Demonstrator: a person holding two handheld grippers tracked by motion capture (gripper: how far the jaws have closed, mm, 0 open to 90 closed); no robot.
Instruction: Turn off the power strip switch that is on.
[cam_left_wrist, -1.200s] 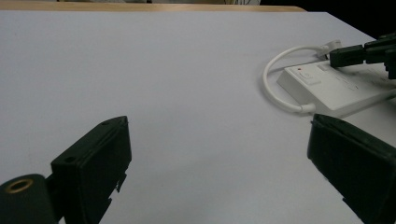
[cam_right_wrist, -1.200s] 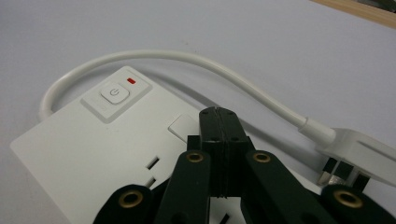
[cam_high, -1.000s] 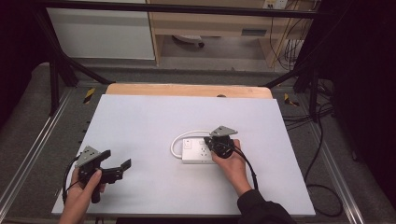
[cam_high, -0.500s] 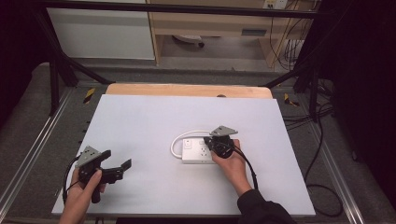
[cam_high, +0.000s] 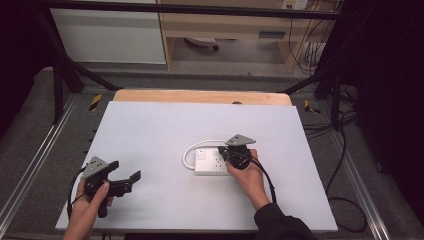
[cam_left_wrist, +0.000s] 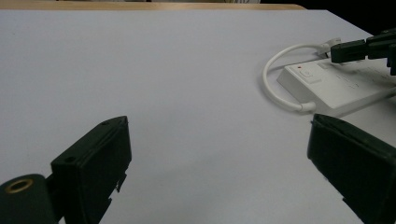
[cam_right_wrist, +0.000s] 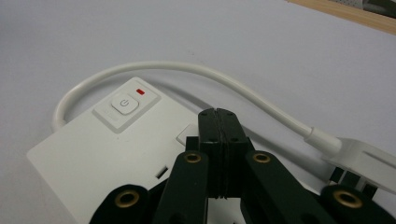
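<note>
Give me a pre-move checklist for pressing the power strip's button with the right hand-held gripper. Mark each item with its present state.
1. Right hand-held gripper jaws shut together for a firm poke: ok.
2. White plastic power strip lying flat on the white table: ok.
3. Square white power button uncovered, red indicator beside it: ok.
4. Right tip over the button: not ok; it sits past it, above the sockets.
5. Curved white cord off the button: ok.
6. Left hand-held gripper open, apart from the strip: ok.
</note>
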